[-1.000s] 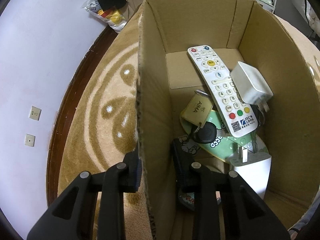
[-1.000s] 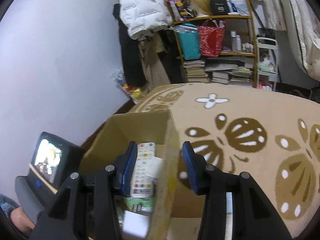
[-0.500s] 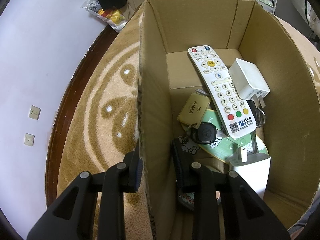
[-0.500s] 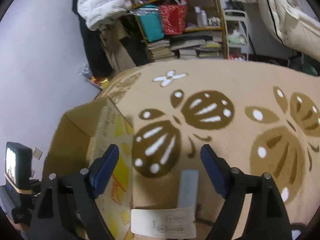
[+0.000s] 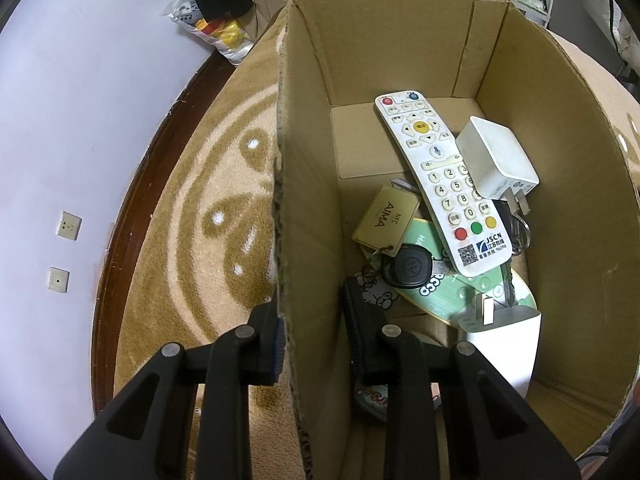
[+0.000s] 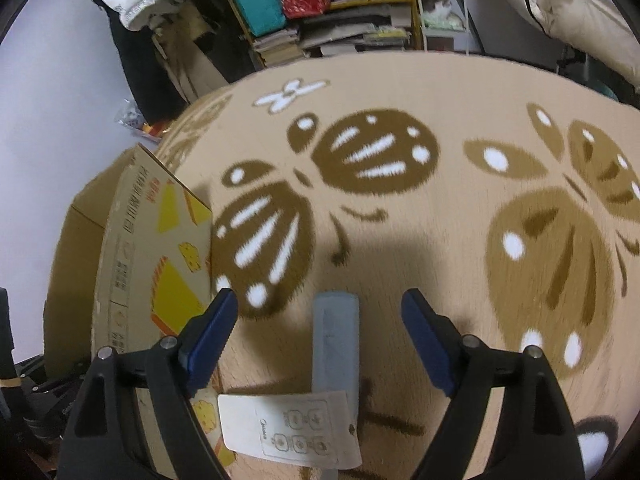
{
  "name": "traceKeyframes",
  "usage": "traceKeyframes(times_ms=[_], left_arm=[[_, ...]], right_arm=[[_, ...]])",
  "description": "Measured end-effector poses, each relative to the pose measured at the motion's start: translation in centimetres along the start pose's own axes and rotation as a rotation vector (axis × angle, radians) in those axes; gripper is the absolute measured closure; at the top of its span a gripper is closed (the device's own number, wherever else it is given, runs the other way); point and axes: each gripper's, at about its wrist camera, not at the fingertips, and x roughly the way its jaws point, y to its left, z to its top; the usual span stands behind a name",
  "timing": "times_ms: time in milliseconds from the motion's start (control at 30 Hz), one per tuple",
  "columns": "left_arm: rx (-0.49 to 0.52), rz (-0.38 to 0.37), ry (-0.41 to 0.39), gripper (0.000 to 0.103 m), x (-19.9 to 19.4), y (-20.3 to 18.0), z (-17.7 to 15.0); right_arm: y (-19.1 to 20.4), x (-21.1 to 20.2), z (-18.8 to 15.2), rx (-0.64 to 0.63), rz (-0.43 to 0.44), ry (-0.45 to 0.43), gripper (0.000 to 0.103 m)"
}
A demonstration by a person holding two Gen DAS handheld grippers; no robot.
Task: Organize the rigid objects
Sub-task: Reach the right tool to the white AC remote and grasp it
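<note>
My left gripper (image 5: 312, 328) is shut on the left wall of the cardboard box (image 5: 304, 200), one finger outside and one inside. In the box lie a white remote (image 5: 440, 184), a white charger cube (image 5: 496, 160), a tan AIMA tag (image 5: 386, 216) on a black key (image 5: 410, 268), a green oval item (image 5: 452, 292) and a white plug adapter (image 5: 504, 340). My right gripper (image 6: 320, 308) stands open above the carpet, straddling a grey-blue remote (image 6: 335, 340) without touching it. A white remote (image 6: 292, 426) lies across that one's near end.
The box (image 6: 136, 260), seen from its printed outer side, stands just left of my right gripper. Patterned tan carpet (image 6: 440, 240) spreads to the right and beyond. Shelves with books and bags (image 6: 304, 12) line the far wall. A foil snack bag (image 5: 212, 32) lies by the white wall.
My right gripper opened wide and swung from over the box down and right to the carpet, over the two remotes. The white charger cube settled inside the box. My left gripper stayed put.
</note>
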Motion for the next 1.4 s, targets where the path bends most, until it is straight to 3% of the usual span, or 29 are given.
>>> traceKeyframes(times_ms=[267, 333, 500, 667, 867, 1300, 1400], left_arm=[[0.003, 0.004, 0.0, 0.077, 0.0, -0.2, 0.0], [0.003, 0.004, 0.0, 0.077, 0.0, -0.2, 0.0], [0.003, 0.004, 0.0, 0.077, 0.0, -0.2, 0.0], [0.008, 0.008, -0.003, 0.077, 0.0, -0.3, 0.0], [-0.011, -0.005, 0.0, 0.077, 0.0, 0.1, -0.2], [-0.006, 0.0, -0.004, 0.077, -0.1, 0.3, -0.3], [-0.002, 0.003, -0.004, 0.077, -0.1, 0.2, -0.3]], right_arm=[[-0.2, -0.1, -1.3, 0.021, 0.02, 0.052, 0.016], [-0.2, -0.2, -1.6, 0.021, 0.023, 0.062, 0.023], [-0.5, -0.6, -2.4, 0.045, 0.054, 0.098, 0.029], [-0.6, -0.4, -2.9, 0.052, 0.039, 0.13, 0.029], [-0.9, -0.2, -3.0, 0.063, 0.05, 0.149, 0.034], [-0.9, 0.0, -3.2, 0.074, 0.077, 0.166, 0.035], [-0.8, -0.1, -3.3, 0.072, 0.086, 0.168, 0.039]])
